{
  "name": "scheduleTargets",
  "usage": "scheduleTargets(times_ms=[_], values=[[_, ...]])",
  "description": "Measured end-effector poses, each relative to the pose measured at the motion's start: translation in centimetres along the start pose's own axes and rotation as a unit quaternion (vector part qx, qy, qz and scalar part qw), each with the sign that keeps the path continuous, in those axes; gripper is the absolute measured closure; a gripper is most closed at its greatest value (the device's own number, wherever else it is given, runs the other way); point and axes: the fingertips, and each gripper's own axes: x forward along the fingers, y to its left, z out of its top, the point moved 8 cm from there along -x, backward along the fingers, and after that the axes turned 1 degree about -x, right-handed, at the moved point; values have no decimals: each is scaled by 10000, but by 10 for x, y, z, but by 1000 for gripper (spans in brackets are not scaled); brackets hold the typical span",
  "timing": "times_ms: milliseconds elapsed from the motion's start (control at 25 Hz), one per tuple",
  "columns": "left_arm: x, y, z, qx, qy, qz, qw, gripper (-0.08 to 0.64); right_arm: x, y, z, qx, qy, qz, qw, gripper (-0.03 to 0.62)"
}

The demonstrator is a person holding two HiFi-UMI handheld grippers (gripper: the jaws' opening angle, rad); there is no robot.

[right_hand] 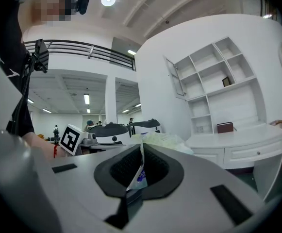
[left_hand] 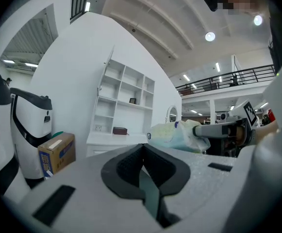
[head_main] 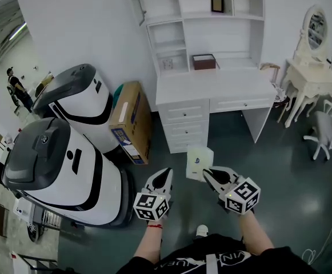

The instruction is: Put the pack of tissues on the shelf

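Note:
The pack of tissues [head_main: 199,162], pale with a blue mark, hangs in the air in front of the white desk [head_main: 214,85]. My right gripper [head_main: 208,174] is shut on its near edge. In the right gripper view the wrapper's edge [right_hand: 139,174] is pinched between the jaws and the pack's bulk [right_hand: 160,141] sticks out beyond them. My left gripper [head_main: 164,178] is beside it on the left, shut and empty; its view shows the pack [left_hand: 177,135] to the right. The white shelf unit [head_main: 200,33] rises above the desk, well ahead of both grippers.
A brown box [head_main: 204,61] and a small picture frame [head_main: 217,4] sit on the shelves. Two large white-and-grey machines [head_main: 57,158] and a cardboard box [head_main: 130,121] stand at left. A white dressing table [head_main: 311,67] and chair [head_main: 326,133] are at right.

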Motion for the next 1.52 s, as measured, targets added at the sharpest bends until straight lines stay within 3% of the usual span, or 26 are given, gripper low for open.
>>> scheduleTargets(times_ms=[400, 800, 1080, 1520], values=[[74, 35, 10, -50, -122, 167, 9998, 554, 48, -71, 14, -92, -96, 261, 9996, 586], [112, 53, 10, -89, 1, 169, 9998, 554, 78, -103, 14, -4, -8, 363, 9993, 586], [160, 100, 19, -142, -59, 98, 9998, 554, 126, -139, 19, -66, 49, 318, 9995, 586], [270, 190, 53, -151, -37, -362, 9992, 554, 228, -216, 43, -89, 167, 66, 9998, 586]])
